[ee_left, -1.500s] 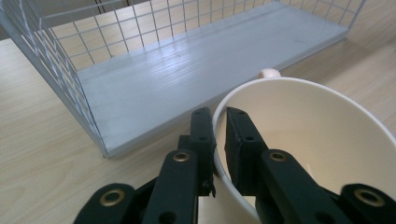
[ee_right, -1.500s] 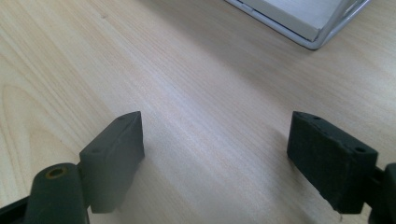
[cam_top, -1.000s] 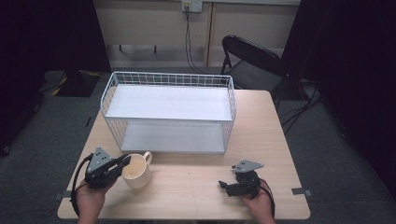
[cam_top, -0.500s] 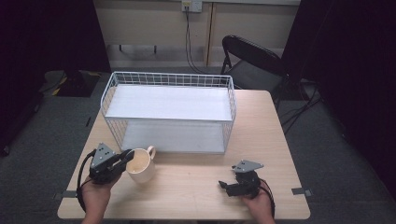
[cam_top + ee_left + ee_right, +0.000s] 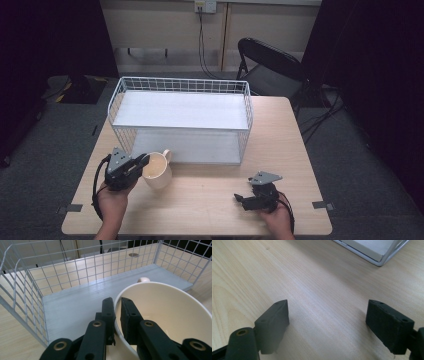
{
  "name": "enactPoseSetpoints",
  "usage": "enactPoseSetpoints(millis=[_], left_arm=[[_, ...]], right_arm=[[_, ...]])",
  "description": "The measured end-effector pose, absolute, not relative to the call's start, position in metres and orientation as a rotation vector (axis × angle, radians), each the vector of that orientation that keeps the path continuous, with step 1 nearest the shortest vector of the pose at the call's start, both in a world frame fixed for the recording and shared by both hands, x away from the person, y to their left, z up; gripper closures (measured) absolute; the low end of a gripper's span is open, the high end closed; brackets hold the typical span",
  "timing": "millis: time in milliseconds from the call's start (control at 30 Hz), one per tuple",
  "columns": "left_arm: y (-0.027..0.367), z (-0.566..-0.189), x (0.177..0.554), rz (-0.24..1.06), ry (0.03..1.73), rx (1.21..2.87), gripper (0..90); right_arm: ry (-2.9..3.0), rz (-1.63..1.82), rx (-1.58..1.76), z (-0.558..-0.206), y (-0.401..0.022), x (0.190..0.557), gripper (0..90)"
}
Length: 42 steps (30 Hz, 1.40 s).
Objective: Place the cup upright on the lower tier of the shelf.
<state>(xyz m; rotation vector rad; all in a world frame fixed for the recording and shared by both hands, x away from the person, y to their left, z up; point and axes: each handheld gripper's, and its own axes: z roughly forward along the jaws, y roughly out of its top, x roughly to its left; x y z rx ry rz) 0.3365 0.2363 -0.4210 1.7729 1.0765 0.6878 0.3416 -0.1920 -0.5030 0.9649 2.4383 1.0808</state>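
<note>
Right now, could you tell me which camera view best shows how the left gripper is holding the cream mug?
The left gripper view: the left gripper has its jaws closed on the cream mug rim, one inside, one outside. The high view shows gripper and mug small, before the wire rack. The right gripper view shows the table and a rack corner.

A black folding chair (image 5: 267, 62) stands behind the wooden table (image 5: 280, 150); a cable (image 5: 202, 42) hangs down the wall.
</note>
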Motion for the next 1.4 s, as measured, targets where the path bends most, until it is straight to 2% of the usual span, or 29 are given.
enactPoseSetpoints(millis=[1400], left_arm=[[0.205,-0.429,0.374,0.804,1.199,1.735,81.9]], right_arm=[[2.436,1.079,0.968,-0.503,-0.192,0.341,17.9]])
